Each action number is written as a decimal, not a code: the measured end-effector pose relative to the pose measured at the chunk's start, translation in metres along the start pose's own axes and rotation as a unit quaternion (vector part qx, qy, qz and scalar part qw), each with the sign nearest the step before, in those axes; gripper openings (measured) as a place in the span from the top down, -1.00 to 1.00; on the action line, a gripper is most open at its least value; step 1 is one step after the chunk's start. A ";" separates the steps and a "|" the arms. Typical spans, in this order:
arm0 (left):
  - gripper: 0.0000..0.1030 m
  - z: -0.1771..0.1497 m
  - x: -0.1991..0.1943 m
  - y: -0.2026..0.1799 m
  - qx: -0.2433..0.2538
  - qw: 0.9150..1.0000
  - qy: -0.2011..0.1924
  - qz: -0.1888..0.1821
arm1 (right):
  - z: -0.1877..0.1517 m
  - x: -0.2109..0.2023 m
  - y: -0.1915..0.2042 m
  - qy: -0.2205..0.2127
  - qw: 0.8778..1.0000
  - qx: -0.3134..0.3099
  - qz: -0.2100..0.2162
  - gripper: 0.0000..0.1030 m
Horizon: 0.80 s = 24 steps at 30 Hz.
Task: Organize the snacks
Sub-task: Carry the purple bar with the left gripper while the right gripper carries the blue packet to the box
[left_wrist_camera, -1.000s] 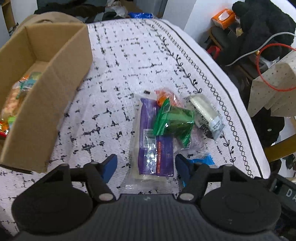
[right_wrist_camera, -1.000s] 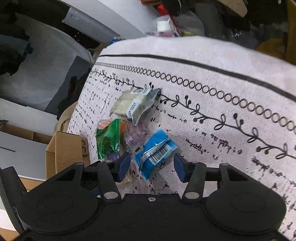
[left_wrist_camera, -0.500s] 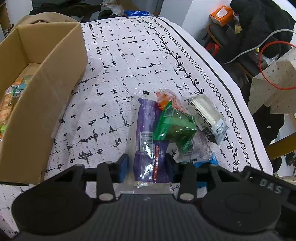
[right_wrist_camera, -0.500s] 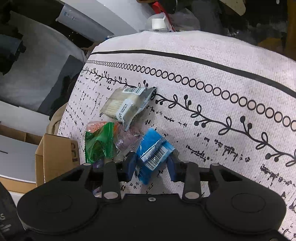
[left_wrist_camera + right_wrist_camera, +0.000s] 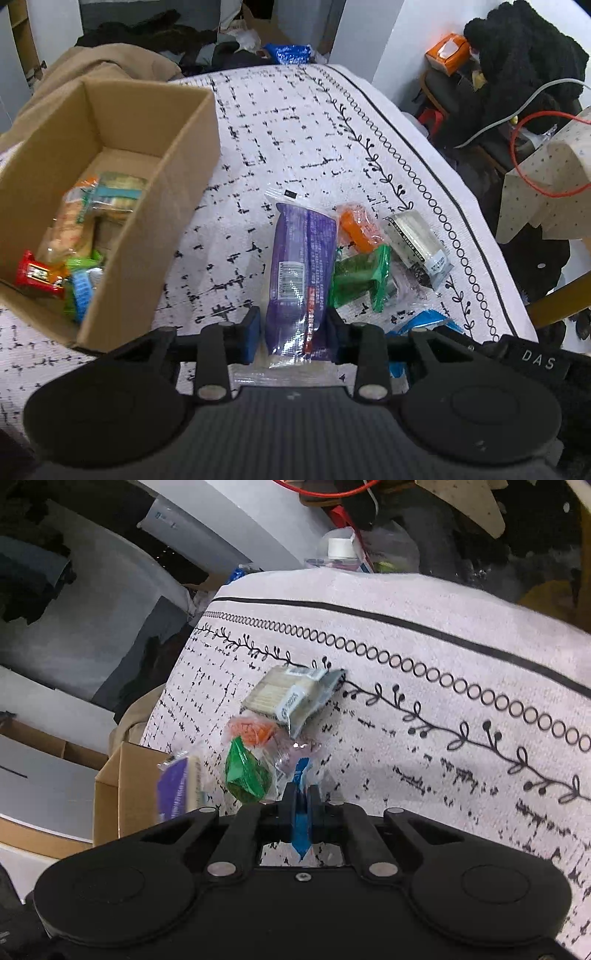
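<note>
We see glossy plastic film on the purple packet (image 5: 299,273), matt brown cardboard on the box (image 5: 155,236), and rough woven cloth on the tablecloth (image 5: 280,125).

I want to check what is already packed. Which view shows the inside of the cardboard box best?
The left wrist view: it looks down into the open cardboard box, showing several wrapped snacks on its floor. The right wrist view catches only an outside corner of the box, none of its contents.
</note>
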State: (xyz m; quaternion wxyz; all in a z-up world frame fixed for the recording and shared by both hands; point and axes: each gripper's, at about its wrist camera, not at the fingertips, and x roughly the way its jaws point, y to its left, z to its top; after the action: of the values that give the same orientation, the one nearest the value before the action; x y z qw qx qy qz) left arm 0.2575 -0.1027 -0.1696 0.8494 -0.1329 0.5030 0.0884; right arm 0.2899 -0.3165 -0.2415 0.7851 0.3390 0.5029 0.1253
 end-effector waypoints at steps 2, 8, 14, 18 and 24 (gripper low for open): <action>0.33 0.000 -0.008 -0.001 0.002 1.000 -0.006 -0.002 | -0.001 0.000 -0.002 0.004 1.000 0.007 -0.002 0.80; 0.33 -0.003 -0.031 0.000 0.002 1.000 -0.026 -0.002 | -0.006 0.006 -0.004 0.013 1.000 0.010 -0.018 0.02; 0.33 -0.005 -0.044 0.007 -0.005 0.999 -0.035 0.002 | -0.009 0.025 -0.004 0.026 0.999 0.005 -0.037 0.06; 0.33 -0.006 -0.050 0.011 -0.007 0.999 -0.036 0.003 | -0.010 0.028 -0.001 0.010 0.998 0.000 -0.059 0.42; 0.33 -0.003 -0.060 0.017 -0.005 0.999 -0.044 0.001 | -0.011 0.017 0.010 -0.001 0.999 -0.007 -0.044 0.50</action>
State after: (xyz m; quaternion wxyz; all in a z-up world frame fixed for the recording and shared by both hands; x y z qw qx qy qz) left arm 0.2213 -0.0881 -0.1202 0.8698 -0.1327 0.4650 0.0978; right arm 0.2895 -0.2959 -0.2500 0.7925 0.3115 0.5157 0.0940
